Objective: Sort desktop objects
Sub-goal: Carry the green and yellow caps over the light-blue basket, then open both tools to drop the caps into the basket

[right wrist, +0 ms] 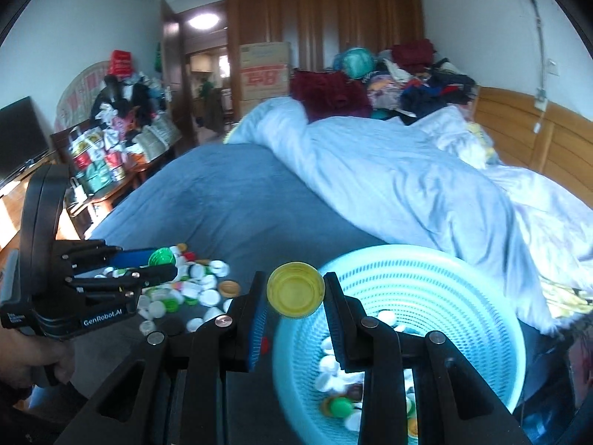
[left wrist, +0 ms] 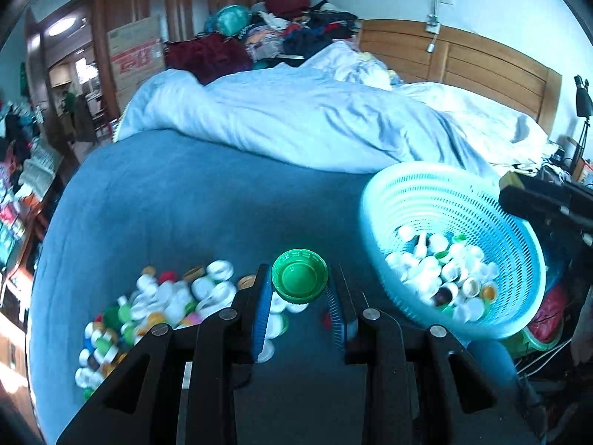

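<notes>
Green cap (left wrist: 299,280): pinched between the jaws of my left gripper (left wrist: 298,289), open side facing the camera, held above the blue bedspread (left wrist: 178,215) between the loose pile and the basket.
Yellow cap (right wrist: 295,289): pinched between the jaws of my right gripper (right wrist: 295,296), hollow side toward the camera, at the near-left rim of the basket (in my right view it overlaps that rim).
Left jaws: closed on the green cap, blue pads pressing its two sides.
Right jaws: closed on the yellow cap in the same way.
Basket (left wrist: 426,193): pale blue, perforated plastic, tipped a little, standing on the bed at my right; its bottom holds many caps, mostly white, a few green, orange and dark ones.
Loose pile of caps (left wrist: 155,307): spread on the bedspread at my left, white, green, yellow, red and orange mixed (blurred, so I cannot count them).
My hand (right wrist: 26,356): grips the left tool's handle, seen at the lower left of the right view.
Duvet (left wrist: 296,118): light, rumpled, lying across the bed behind the basket.
Headboard (left wrist: 463,63): wooden, against the wall.
</notes>
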### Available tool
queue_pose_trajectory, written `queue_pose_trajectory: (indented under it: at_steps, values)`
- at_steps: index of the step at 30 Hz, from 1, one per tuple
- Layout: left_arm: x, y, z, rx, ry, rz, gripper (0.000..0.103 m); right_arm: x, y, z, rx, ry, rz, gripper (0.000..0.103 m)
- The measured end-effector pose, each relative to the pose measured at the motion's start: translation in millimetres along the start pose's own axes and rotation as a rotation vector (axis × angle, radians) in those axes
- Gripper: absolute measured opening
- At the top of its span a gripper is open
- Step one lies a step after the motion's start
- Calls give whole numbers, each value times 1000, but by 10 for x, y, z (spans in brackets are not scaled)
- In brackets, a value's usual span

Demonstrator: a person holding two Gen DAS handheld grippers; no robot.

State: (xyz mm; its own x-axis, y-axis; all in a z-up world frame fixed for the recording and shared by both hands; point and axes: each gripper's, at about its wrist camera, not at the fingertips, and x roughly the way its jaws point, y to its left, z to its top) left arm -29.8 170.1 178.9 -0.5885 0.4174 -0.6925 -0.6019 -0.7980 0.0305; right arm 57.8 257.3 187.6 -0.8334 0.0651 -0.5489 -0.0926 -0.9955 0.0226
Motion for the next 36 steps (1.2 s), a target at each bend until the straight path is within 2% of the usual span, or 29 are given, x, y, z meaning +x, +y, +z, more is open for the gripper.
queue_pose_trajectory:
  at_steps: [7,17,25,33,35,36]
  values:
    - [209,-450,324,77,11,-41,25,-62,-358,-72,49,5,-59,33]
    - [814,-1305,549,208,128,-131,25,46,-826,-319,137,84,-120,33]
    - [1048,-1517,546,232,203,-161,25,203,-977,-351,167,123,-121,33]
    - [1155,-1508,548,218,224,-162,25,286,-978,-383,172,143,-117,33]
    - [1174,-1520,546,220,232,-163,44,298,-979,-383,174,144,-118,33]
    - [1171,-1519,543,219,232,-165,66,300,-980,-383,175,144,-120,33]
